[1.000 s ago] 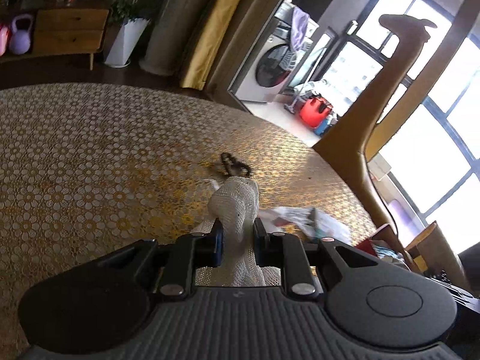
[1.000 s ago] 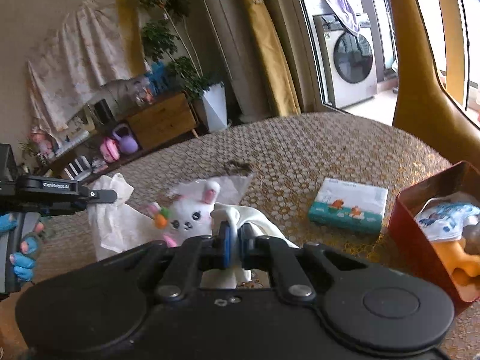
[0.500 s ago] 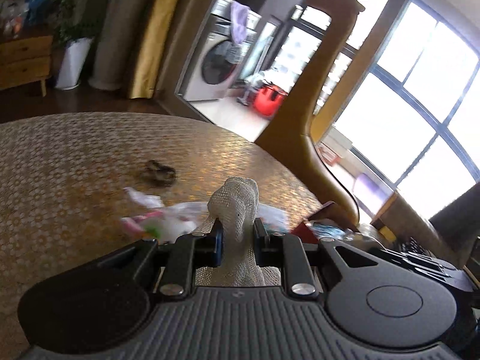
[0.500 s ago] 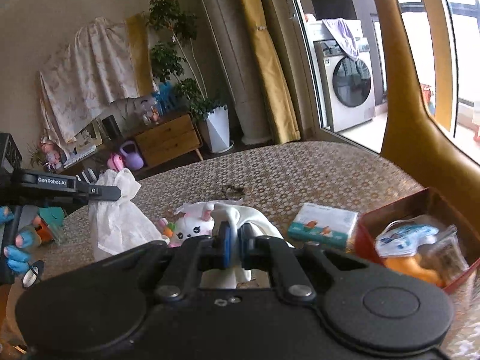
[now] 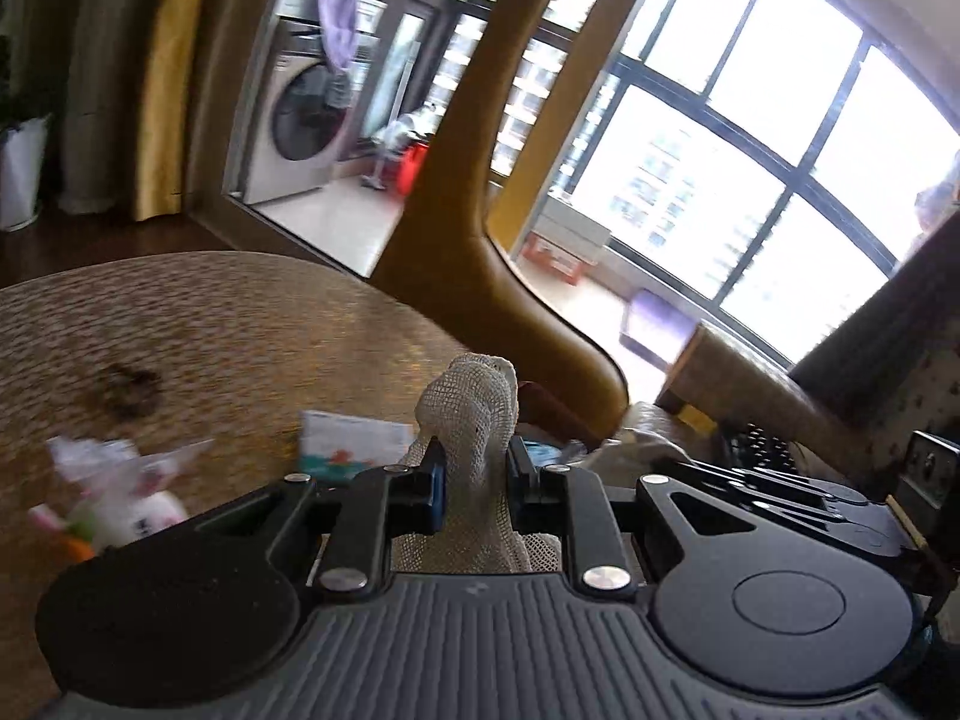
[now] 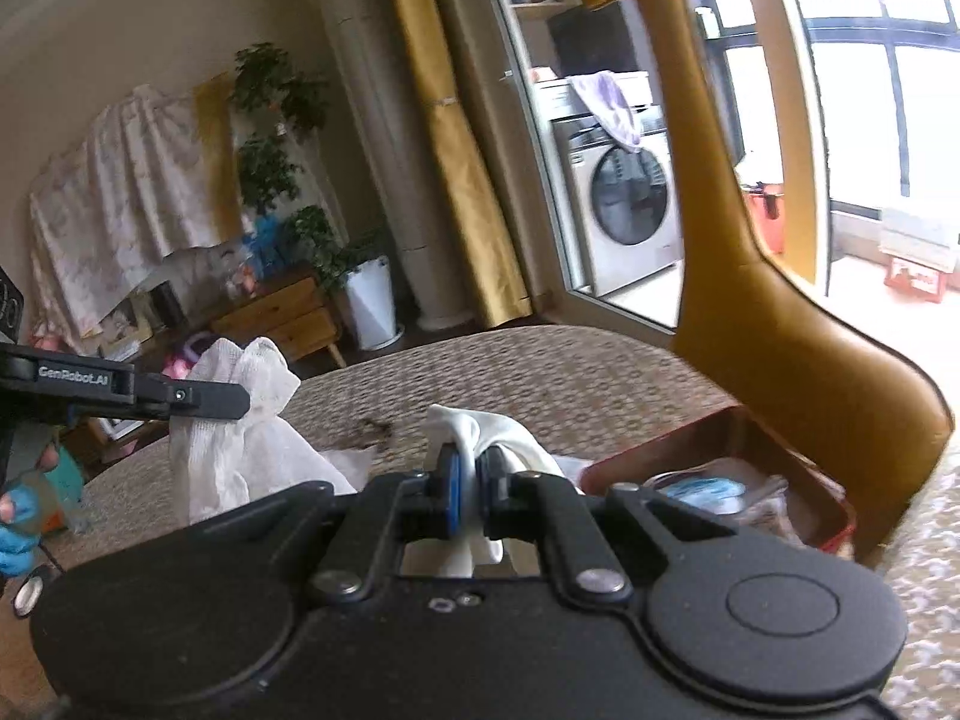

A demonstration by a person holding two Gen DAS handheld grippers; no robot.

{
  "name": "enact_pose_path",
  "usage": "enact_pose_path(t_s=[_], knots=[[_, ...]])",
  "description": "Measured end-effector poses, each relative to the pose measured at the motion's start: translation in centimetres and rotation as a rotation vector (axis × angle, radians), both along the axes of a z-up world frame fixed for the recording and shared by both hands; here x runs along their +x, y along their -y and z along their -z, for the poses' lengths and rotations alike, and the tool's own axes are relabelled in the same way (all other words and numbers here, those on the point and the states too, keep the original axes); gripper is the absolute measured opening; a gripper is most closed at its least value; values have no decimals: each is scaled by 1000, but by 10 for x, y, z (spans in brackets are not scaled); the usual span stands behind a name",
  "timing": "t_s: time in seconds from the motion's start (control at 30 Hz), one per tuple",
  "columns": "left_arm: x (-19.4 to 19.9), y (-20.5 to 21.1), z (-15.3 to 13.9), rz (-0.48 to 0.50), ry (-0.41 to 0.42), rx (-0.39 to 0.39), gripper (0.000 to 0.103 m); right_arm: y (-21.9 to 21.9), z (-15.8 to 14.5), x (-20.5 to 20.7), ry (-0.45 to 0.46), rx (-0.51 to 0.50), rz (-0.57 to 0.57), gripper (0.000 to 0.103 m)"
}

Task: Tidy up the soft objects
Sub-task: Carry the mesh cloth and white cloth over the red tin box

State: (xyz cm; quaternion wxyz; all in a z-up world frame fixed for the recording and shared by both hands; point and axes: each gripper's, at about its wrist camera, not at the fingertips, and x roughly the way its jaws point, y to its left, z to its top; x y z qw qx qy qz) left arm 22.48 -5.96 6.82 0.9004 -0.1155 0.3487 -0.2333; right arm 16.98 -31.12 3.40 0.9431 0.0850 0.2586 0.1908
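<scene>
Above the tabletop [image 6: 540, 360], I carry a mesh cloth [image 5: 474, 414] in the left gripper [image 5: 474, 480] jaws and a white cloth [image 6: 480, 426] pinched in the right gripper [image 6: 471, 486], next needing release into the red box [image 6: 750, 426] at right.

We get strong daylight from the windows [image 5: 750, 138], blown out white; the tabletop [image 5: 210, 324] smears with motion blur, and fisheye bending curves the edges.
</scene>
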Motion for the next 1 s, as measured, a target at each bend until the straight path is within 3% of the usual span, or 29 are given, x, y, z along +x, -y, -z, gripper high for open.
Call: enact_pose_path(t_s=[0.67,1.0], knots=[[78,139,31,108,-32,53,19,85,48,54,-60,-14,155,6],[118,185,73,123,-71,100,19,109,89,83,-143,-2,195,7]])
